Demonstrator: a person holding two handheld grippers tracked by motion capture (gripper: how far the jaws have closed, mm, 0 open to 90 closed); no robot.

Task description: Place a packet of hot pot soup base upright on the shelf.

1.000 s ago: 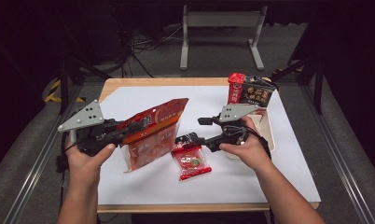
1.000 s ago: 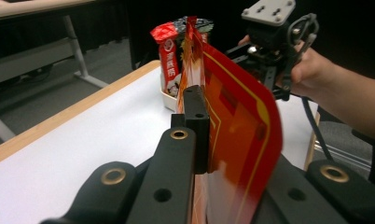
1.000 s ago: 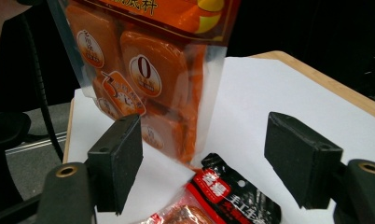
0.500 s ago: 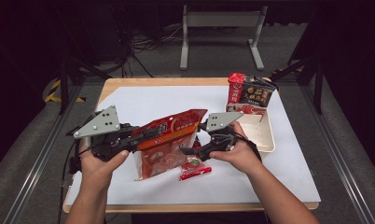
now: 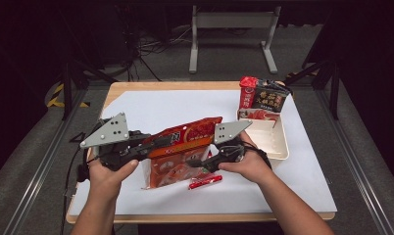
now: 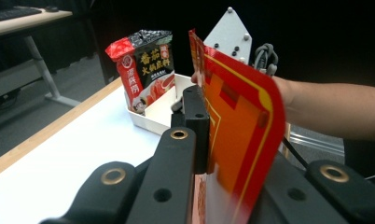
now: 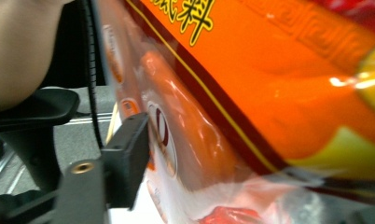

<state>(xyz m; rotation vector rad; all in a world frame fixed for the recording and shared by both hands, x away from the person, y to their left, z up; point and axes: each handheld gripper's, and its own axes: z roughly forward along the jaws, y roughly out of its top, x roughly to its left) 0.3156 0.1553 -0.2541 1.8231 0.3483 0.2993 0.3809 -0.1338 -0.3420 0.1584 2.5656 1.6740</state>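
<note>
On the white sheet (image 5: 185,105) covering the table, a large red and orange bag (image 5: 185,142) is being held up off the surface between the two grippers, and everything else is best placed from it. The left gripper (image 5: 136,149) is gripping the bag's upper edge at its left end; in the left gripper view its jaws are standing closed down narrow on the stiff orange edge (image 6: 241,126), which is rising upright between them. The left hand (image 5: 107,171) is wrapping the gripper's handle just left of the bag. The right gripper (image 5: 205,162) is coming in at the bag's right end, its grey plate (image 5: 229,131) overlapping the bag's top corner. In the right gripper view the bag's printed face (image 7: 251,93) is sitting right against one black jaw (image 7: 127,158) (the other jaw is hidden behind the plastic), so I cannot tell whether these jaws are clamping or only touching it. The right hand (image 5: 249,164) is lying just right of the bag. Directly below the bag, a small red packet (image 5: 205,183) is lying flat on the sheet. Well to the bag's right and farther back, a white tray (image 5: 278,147) is holding a dark and red pouch (image 5: 263,98) that is standing upright at its far end.
</note>
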